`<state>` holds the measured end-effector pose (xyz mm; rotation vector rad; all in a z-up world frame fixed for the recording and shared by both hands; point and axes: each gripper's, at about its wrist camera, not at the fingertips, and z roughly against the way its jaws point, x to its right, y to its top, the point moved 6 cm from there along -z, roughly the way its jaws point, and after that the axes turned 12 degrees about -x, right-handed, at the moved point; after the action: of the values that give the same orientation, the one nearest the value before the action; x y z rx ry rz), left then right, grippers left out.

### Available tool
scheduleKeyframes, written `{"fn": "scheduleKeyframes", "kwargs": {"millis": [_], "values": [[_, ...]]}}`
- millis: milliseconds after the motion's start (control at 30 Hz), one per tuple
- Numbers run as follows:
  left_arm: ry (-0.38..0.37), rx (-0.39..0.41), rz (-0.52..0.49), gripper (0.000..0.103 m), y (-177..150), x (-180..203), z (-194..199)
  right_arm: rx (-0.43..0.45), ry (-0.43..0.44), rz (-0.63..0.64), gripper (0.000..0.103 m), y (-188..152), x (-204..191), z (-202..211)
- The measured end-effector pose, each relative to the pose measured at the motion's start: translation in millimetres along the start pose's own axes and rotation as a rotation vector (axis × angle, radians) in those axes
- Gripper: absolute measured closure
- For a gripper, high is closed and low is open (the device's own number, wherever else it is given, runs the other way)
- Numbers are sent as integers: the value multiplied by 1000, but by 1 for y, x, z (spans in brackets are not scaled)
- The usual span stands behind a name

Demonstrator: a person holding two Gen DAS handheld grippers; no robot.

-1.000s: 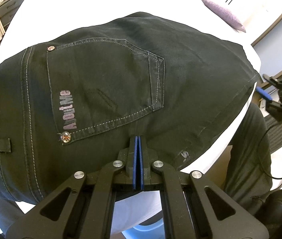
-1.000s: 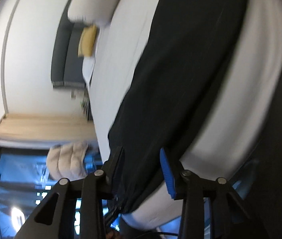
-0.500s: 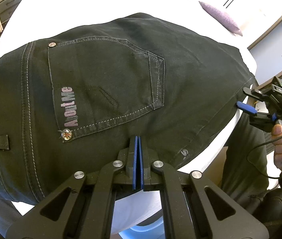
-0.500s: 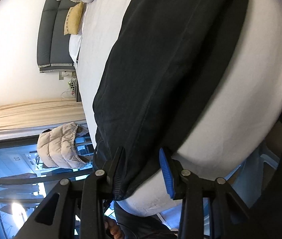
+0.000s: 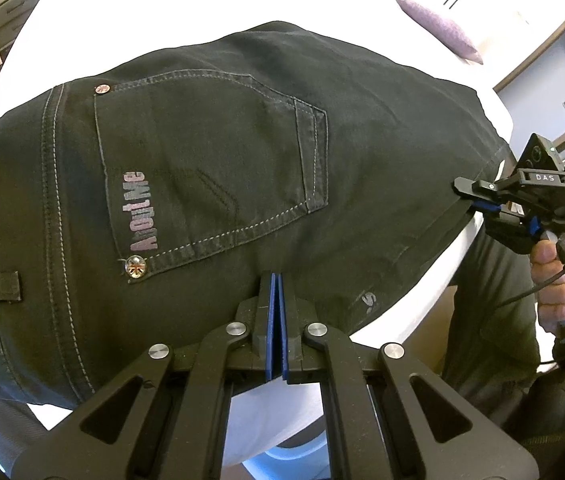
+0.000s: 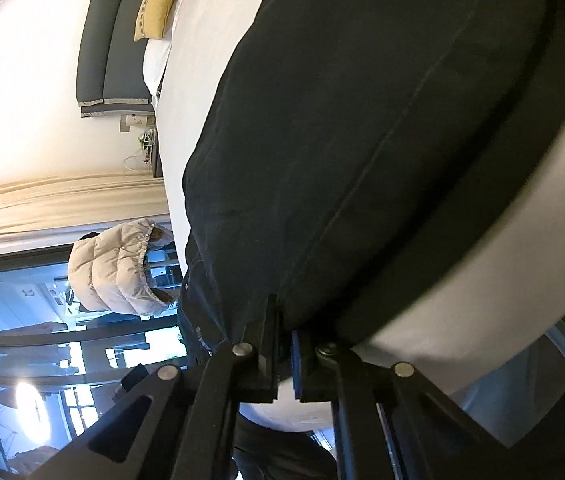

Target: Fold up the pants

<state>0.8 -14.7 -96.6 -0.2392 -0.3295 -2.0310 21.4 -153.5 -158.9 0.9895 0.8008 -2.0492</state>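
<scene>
Black pants (image 5: 222,160) lie flat on a white bed (image 5: 162,12), back pocket (image 5: 210,152) up, lettered "AboutMe". My left gripper (image 5: 275,280) is shut; its blue pads meet with no cloth showing between them, and the tips rest over the pants' near edge below the pocket. My right gripper (image 5: 478,200), held by a hand (image 5: 558,280), is at the pants' right edge. In the right wrist view its jaws are closing on the edge of the pants (image 6: 382,120), and my right gripper (image 6: 284,328) has the fabric pinched between its pads.
A purple pillow (image 5: 438,30) lies at the far right of the bed. The right wrist view shows a yellow pillow (image 6: 156,10), a grey headboard (image 6: 110,40), a cream puffer jacket (image 6: 118,268) and a window (image 6: 22,340). The mattress edge (image 6: 462,300) runs just past the pants.
The right gripper came in to the pants' right edge and its jaws closed from wide apart onto the fabric. The left gripper stayed still and shut.
</scene>
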Motion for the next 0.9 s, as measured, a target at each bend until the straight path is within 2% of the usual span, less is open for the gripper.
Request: {"fn": "scheduleKeyframes", "kwargs": {"millis": [133,300,433,633,700,733,767,833,900], "values": [[-2,-21,-17,102,-4,1,1,-2,-3,-9,99,-15,9,4],[-7,-36,-27,102,-9,2,2,-17,16,3,97,-14,10,3],[-30,-36,-19,102,-12,0,3,-22,105,-42,80,-9,11,4],[-21,-41,-26,102,-14,1,3,118,120,-81,80,15,25,44],[-17,-45,-32,102,-14,0,3,175,111,-108,87,26,35,65],[-16,-45,-32,102,-14,0,3,199,88,-117,96,30,40,73],[-15,-45,-31,102,-14,1,3,234,70,-134,99,34,46,84],[-15,-42,-28,102,-14,1,2,285,83,-173,99,40,59,105],[-16,-39,-24,102,-14,1,2,360,42,-192,98,44,69,135]]}}
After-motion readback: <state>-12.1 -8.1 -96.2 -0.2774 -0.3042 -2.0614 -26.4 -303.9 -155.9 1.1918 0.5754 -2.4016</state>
